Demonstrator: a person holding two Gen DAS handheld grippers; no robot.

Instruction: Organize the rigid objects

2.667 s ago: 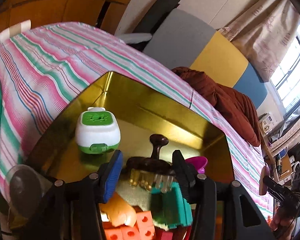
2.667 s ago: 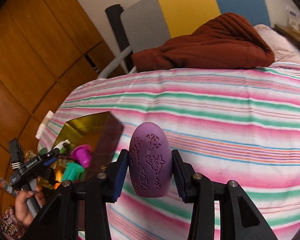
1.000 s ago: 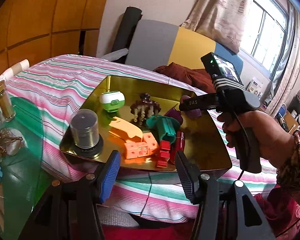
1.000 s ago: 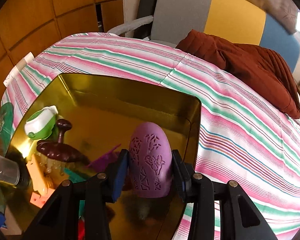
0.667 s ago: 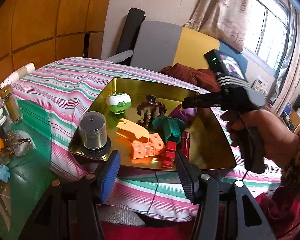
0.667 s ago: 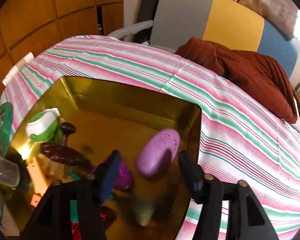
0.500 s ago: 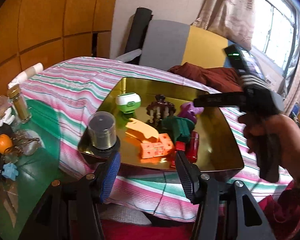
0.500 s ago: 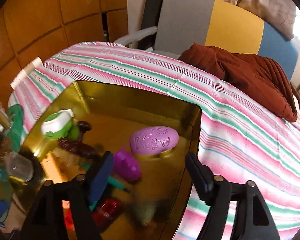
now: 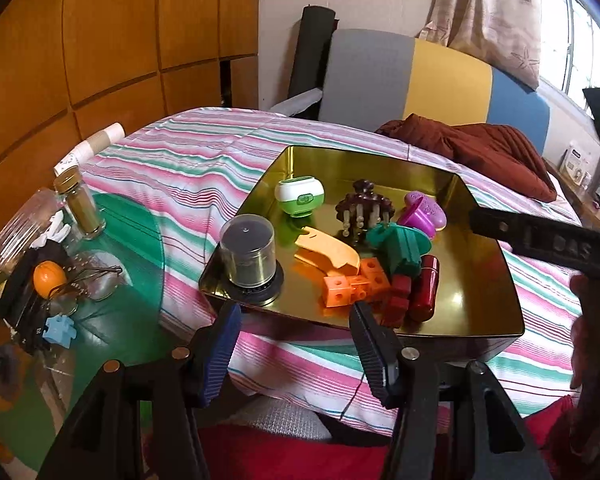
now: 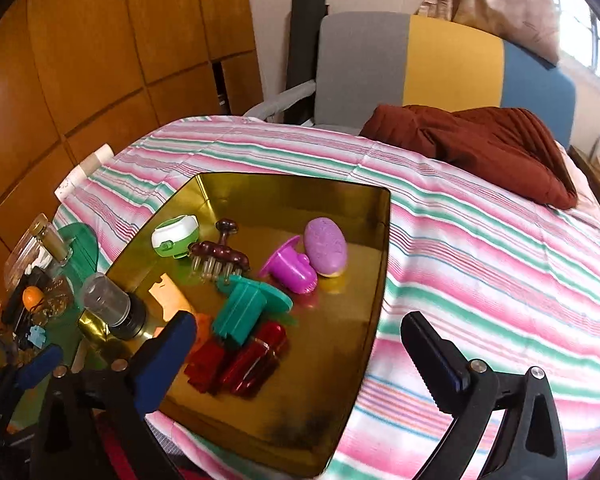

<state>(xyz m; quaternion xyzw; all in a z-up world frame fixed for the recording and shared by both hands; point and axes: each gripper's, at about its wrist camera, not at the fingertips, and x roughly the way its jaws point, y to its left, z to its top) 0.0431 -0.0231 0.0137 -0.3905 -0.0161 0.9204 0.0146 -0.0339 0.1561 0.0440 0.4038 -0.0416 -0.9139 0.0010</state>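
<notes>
On the striped bedspread [image 10: 480, 248] sits the gold tray [image 10: 380, 248], collecting the rigid items in one place. Purple oval piece [image 10: 326, 250] lies near tray's far right wall, touching the magenta cup [image 10: 290, 266]; likely put there because that patch was free. Right gripper [image 10: 296, 344]: jaws opening, at widest, nothing between them. Left gripper [image 9: 294, 344]: jaws partly open, empty, hovering off the tray's near edge, probably waiting its turn. Also in tray: green-white case [image 9: 300, 196], brown bristled brush [image 9: 364, 208], teal piece [image 9: 400, 240], orange blocks [image 9: 352, 284], red blocks [image 9: 412, 292], clear canister [image 9: 250, 254].

Hidden: orange blocks mostly behind right gripper's left finger in right view; red pieces overlap, count unclear; right hand [image 9: 596, 332] cut off at frame edge
</notes>
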